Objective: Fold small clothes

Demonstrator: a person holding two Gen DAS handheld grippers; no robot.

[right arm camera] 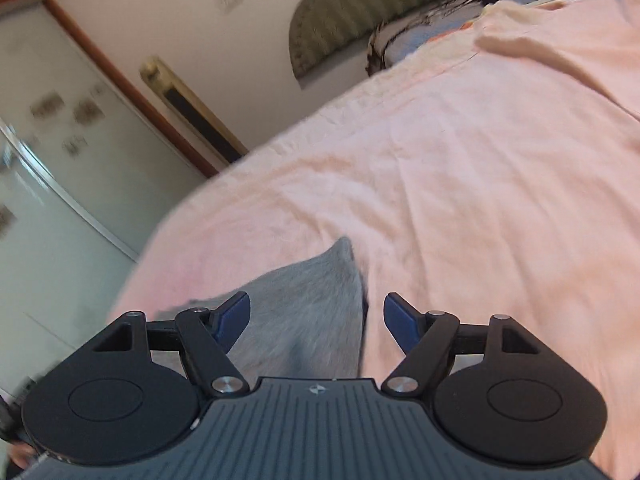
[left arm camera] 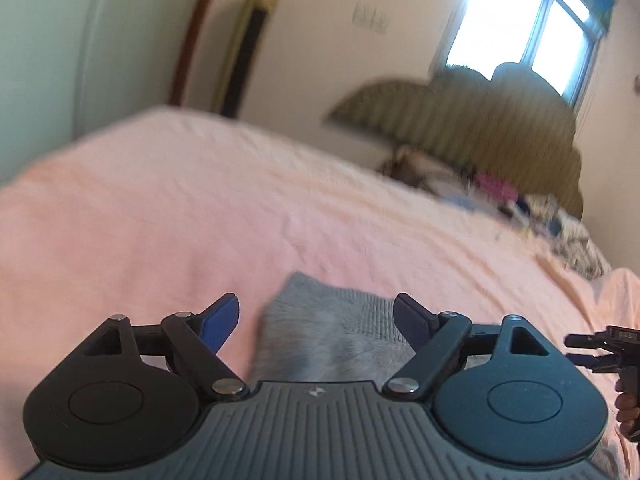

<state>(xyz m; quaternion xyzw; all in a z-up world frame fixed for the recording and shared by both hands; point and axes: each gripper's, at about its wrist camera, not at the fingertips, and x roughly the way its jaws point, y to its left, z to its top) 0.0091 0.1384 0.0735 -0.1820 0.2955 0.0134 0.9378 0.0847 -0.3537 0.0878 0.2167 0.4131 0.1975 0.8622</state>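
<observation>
A small grey knitted garment (left arm camera: pixel 328 332) lies flat on the pink bedsheet (left arm camera: pixel 200 216), its ribbed edge toward the right. My left gripper (left arm camera: pixel 316 316) hangs over it with its jaws wide open and nothing between the blue pads. In the right wrist view the same grey garment (right arm camera: pixel 304 312) shows a pointed corner on the sheet (right arm camera: pixel 460 184). My right gripper (right arm camera: pixel 316 316) is open above it, the cloth lying under the gap and the left finger (right arm camera: pixel 232 320), free of the pads. At the left wrist view's right edge the right gripper (left arm camera: pixel 600 348) shows beside the garment.
A pile of mixed clothes (left arm camera: pixel 516 196) lies at the far end of the bed near a striped headboard (left arm camera: pixel 460 120). A lighter cloth (right arm camera: pixel 532 44) is bunched on the sheet far right. A wardrobe door (right arm camera: pixel 60 168) and a framed panel (left arm camera: pixel 248 44) stand beyond the bed's edge.
</observation>
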